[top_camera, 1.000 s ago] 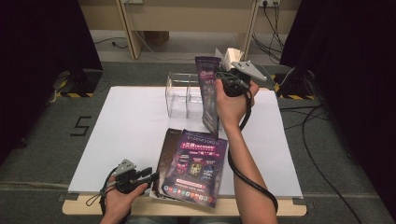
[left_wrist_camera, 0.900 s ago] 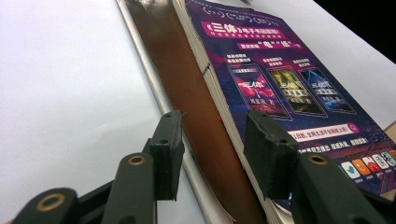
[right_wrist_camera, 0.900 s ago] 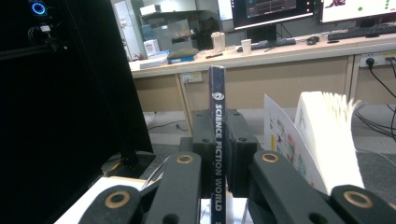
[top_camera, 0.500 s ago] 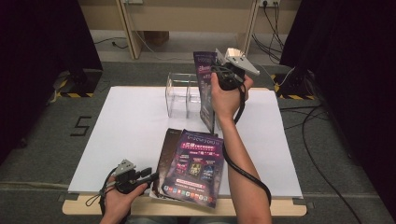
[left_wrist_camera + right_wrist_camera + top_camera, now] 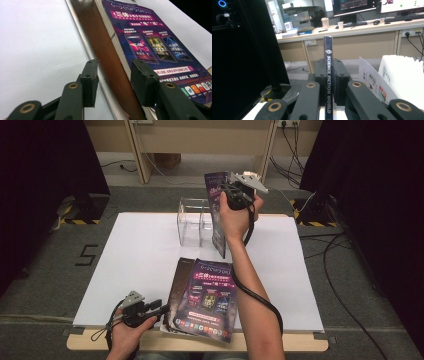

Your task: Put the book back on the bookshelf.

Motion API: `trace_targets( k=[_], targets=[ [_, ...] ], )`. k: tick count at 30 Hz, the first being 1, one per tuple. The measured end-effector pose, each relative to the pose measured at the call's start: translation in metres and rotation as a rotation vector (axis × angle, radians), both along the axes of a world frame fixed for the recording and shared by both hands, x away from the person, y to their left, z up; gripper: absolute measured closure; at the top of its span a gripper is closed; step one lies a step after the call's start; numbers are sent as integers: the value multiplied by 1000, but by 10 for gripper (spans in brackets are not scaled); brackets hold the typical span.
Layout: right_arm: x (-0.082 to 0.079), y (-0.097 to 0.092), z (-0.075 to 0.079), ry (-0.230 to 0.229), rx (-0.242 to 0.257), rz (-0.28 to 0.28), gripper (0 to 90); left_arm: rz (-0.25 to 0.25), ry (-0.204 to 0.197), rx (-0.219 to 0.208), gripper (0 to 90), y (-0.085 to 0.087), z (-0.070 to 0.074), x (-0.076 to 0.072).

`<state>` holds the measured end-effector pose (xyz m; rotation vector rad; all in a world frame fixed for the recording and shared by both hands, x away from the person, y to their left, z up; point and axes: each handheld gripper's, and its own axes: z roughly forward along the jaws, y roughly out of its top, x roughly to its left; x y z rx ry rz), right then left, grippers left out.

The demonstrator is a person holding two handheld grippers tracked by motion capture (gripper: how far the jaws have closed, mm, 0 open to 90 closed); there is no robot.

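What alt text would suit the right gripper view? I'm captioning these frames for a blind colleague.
The right gripper clamps its two black jaws on the spine of a thin upright magazine lettered "SCIENCE FICTION WORLD". Behind it stretches a long wooden desk with monitors and cups, a black curtain at left, and white printed pages at right.

Grey carpet floor (image 5: 125,200), black curtains (image 5: 45,180), wooden desk (image 5: 367,27) with monitors (image 5: 354,5)
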<state>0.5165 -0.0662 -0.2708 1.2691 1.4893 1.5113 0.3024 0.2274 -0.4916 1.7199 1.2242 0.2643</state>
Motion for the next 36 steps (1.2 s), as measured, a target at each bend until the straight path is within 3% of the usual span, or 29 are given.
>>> trace_targets(
  k=[5, 8, 10, 11, 24, 36],
  targets=[
    [7, 5, -10, -44, -24, -37, 846, -4, 3, 2, 566, -1, -1, 0],
    [10, 8, -23, -29, -37, -44, 845, -5, 5, 2, 566, -1, -2, -1],
    [7, 9, -29, -41, -51, -57, 845, -3, 4, 2, 566, 0, -2, -1],
    [5, 8, -29, -42, -37, -49, 844, -1, 6, 1, 566, 1, -2, -1],
    [-34, -3, -44, -73, -87, -30, 843, 9, 13, -4, 567, 1, -4, -4],
    [-67, -26, -60, -58, -76, -18, 833, 8, 12, 4, 567, 1, -4, -3]
  ],
)
